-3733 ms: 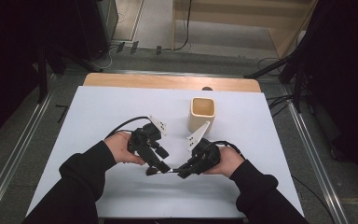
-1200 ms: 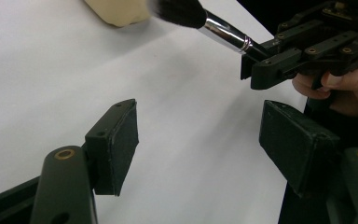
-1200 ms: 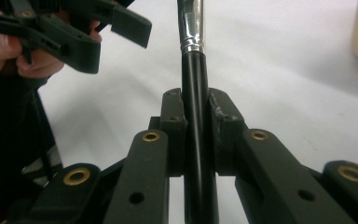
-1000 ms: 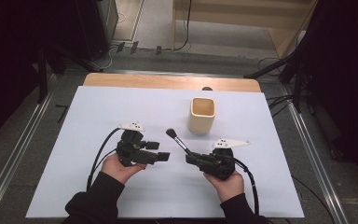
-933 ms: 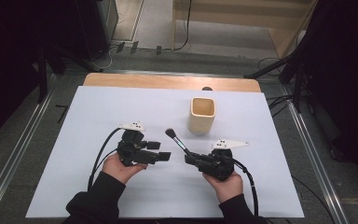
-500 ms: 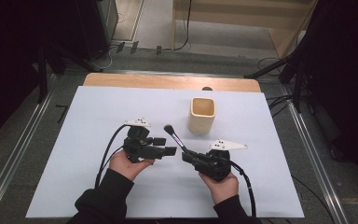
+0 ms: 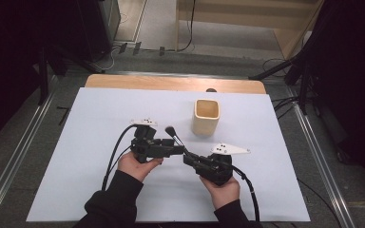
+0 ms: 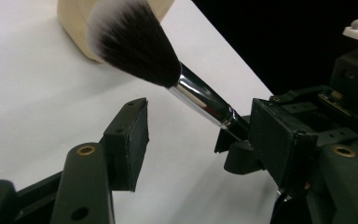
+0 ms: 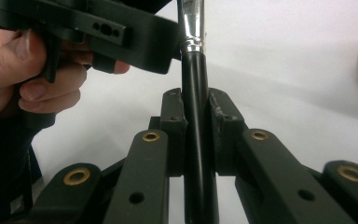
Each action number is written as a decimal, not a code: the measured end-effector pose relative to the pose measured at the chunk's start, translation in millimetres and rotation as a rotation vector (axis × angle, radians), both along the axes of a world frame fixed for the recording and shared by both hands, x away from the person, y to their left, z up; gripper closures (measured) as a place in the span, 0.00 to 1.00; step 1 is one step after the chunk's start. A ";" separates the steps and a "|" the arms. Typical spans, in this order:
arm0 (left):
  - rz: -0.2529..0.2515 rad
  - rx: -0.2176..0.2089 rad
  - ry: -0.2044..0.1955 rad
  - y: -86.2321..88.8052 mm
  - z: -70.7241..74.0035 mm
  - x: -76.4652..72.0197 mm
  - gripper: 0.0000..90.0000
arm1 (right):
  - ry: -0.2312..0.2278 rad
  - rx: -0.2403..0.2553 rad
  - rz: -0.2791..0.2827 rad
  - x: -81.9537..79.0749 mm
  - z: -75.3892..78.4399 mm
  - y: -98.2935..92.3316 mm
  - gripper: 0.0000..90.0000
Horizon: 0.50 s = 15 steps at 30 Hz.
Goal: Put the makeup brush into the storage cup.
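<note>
My right gripper point(image 9: 196, 121) has its fingers clenched on the brush point(image 8: 168, 70) handle. My left gripper point(image 8: 200, 135) has just been closing; its fingers stand released around the ferrule, above the tabletop point(image 7: 100, 109), near the cup point(image 7: 205, 116).

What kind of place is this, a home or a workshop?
Probably a lab or recording workspace: a table covered with a white sheet, metal floor rails along both sides, and black stands with loose cables behind.
</note>
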<state>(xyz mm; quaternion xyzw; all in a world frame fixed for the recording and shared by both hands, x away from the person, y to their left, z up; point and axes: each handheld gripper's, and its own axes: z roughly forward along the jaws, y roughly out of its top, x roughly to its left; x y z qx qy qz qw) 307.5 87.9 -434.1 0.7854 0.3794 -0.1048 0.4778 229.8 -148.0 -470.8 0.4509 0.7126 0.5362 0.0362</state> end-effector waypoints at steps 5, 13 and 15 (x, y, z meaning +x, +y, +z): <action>0.016 -0.013 0.005 -2.4 -1.0 0.0 0.45 | -0.005 0.001 -0.003 -1.2 -1.9 3.0 0.88; 0.034 -0.038 0.033 -3.2 -4.7 2.0 0.53 | -0.017 0.000 0.001 -3.2 -3.4 7.2 0.88; 0.033 -0.050 0.045 -3.0 -5.8 2.2 0.56 | -0.018 -0.007 -0.002 -3.8 -3.6 8.3 0.88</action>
